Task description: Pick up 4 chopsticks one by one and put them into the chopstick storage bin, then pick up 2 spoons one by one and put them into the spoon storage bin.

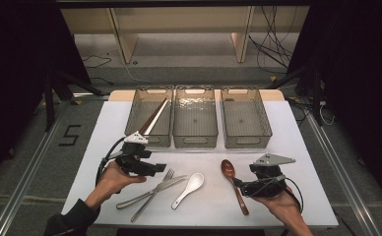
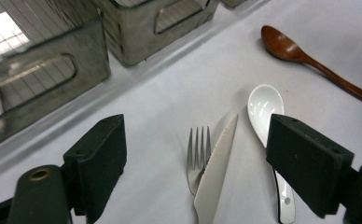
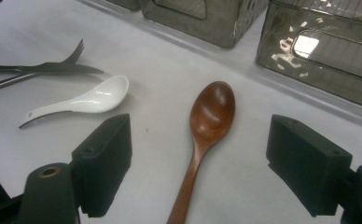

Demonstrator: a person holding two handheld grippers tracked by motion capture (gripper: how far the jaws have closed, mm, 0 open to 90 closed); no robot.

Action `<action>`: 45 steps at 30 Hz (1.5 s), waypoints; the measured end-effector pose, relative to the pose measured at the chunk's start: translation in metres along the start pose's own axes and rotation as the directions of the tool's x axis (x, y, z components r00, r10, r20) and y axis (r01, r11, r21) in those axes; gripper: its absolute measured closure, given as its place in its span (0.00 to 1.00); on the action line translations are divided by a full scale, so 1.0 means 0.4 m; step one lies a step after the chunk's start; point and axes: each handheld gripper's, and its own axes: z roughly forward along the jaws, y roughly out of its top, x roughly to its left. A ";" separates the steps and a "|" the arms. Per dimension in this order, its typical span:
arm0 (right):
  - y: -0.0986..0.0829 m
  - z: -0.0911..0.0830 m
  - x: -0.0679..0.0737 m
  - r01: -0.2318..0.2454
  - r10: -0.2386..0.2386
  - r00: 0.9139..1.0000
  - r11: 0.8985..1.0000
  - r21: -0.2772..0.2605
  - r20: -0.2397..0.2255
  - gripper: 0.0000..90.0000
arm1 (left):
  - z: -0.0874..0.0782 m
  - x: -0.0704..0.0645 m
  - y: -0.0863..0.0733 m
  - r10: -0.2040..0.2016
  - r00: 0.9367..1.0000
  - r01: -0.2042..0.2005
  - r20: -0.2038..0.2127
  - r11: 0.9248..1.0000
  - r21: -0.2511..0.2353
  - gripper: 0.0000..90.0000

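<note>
On the white table lie a metal fork (image 1: 152,194), a metal knife (image 1: 154,189), a white ceramic spoon (image 1: 189,189) and a brown wooden spoon (image 1: 234,184). My left gripper (image 1: 155,168) is open just left of the fork and knife; in its own view the fork (image 2: 197,156) and knife (image 2: 216,170) lie between the open jaws, with the white spoon (image 2: 265,112) beside the right jaw. My right gripper (image 1: 243,188) is open over the wooden spoon's handle; the wooden spoon (image 3: 207,126) lies between its jaws. A pair of chopsticks (image 1: 153,118) leans in the left bin (image 1: 149,116).
Three clear plastic bins stand in a row at the back of the table: the left one, a middle bin (image 1: 194,116) and a right bin (image 1: 245,117), the last two empty. Floor rails and cables run around the table.
</note>
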 end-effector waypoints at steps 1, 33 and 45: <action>0.000 0.000 0.000 0.001 -0.001 1.000 1.000 -0.002 -0.002 0.26 | 0.002 -0.003 -0.002 0.004 1.000 -0.004 0.002 1.000 0.006 0.22; 0.001 -0.008 0.005 0.012 -0.012 1.000 1.000 -0.025 -0.017 0.25 | 0.086 -0.106 -0.019 0.086 0.995 -0.093 0.047 0.978 0.188 0.23; 0.001 -0.007 0.004 0.015 -0.015 1.000 1.000 -0.024 -0.018 0.25 | 0.116 -0.130 -0.018 0.076 0.994 -0.092 0.073 0.962 0.257 0.32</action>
